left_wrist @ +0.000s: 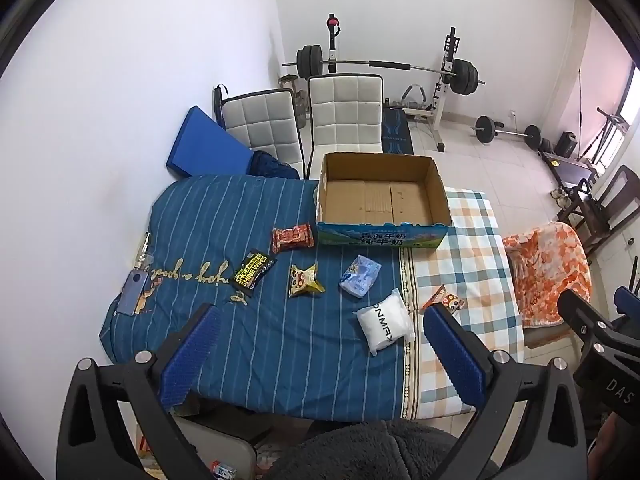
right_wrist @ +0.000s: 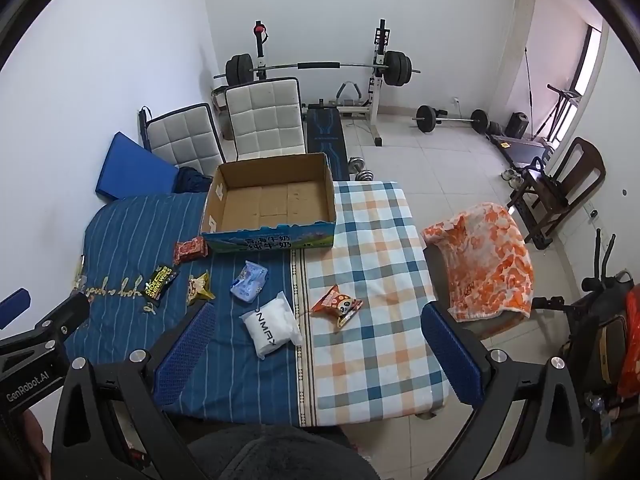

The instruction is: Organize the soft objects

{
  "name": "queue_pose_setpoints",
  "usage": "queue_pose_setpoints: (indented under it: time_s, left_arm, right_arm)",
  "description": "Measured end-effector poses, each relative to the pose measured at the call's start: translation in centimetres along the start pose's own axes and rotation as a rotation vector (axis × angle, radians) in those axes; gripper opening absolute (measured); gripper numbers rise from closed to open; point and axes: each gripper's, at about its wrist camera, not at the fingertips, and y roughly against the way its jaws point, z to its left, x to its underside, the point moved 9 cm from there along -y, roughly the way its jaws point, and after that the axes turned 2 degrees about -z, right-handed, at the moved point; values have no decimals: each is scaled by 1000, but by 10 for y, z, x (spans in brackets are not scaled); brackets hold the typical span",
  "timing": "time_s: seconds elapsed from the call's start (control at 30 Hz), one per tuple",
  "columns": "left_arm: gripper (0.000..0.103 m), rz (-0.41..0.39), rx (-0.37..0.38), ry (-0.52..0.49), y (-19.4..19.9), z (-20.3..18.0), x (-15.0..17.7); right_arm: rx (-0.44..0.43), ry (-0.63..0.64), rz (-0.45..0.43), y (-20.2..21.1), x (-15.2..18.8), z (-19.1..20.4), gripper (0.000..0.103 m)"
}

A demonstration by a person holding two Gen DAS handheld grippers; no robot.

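An empty cardboard box stands at the far side of the cloth-covered table. In front of it lie soft packets: a red one, a black wipes pack, a yellow one, a blue-white pack, a white pouch and an orange panda packet. My left gripper and right gripper are both open and empty, held above the table's near edge.
A phone lies at the table's left edge. An orange floral towel drapes a chair on the right. Two white chairs, a blue pad and a barbell rack stand behind the table.
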Motion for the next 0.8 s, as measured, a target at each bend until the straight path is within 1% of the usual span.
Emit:
queue_pose_setpoints:
  time_s: [0.8]
  left_arm:
    - [103, -11, 8, -8, 3, 2, -8]
  right_arm:
    - [-6, 12, -10, 9, -12, 6, 103]
